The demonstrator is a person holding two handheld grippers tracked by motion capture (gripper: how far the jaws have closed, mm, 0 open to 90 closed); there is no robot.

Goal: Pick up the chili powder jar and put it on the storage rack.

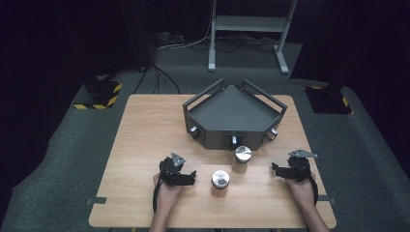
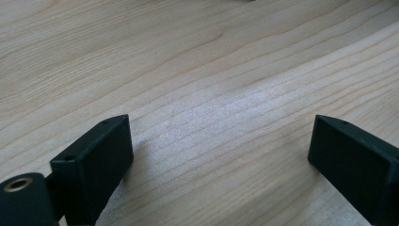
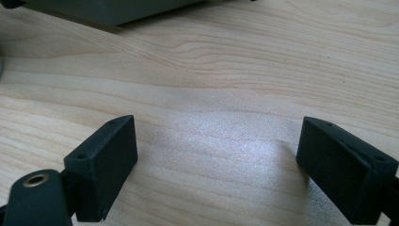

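Two brown jars with silver lids stand on the wooden table (image 1: pixel 145 130): one jar (image 1: pixel 220 182) near the front middle, the other jar (image 1: pixel 242 159) just in front of the dark grey tray (image 1: pixel 233 115). My left gripper (image 1: pixel 189 177) rests low on the table, left of the nearer jar, jaws wide apart over bare wood (image 2: pixel 221 141). My right gripper (image 1: pixel 276 170) lies at the right, pointing toward the jars, jaws also wide with nothing between them (image 3: pixel 216 146).
The five-sided tray has raised rails and metal knobs on its front faces; its edge (image 3: pixel 108 12) shows at the top of the right gripper view. Beyond the table are dark carpet, cables and a white metal stand (image 1: pixel 249 29).
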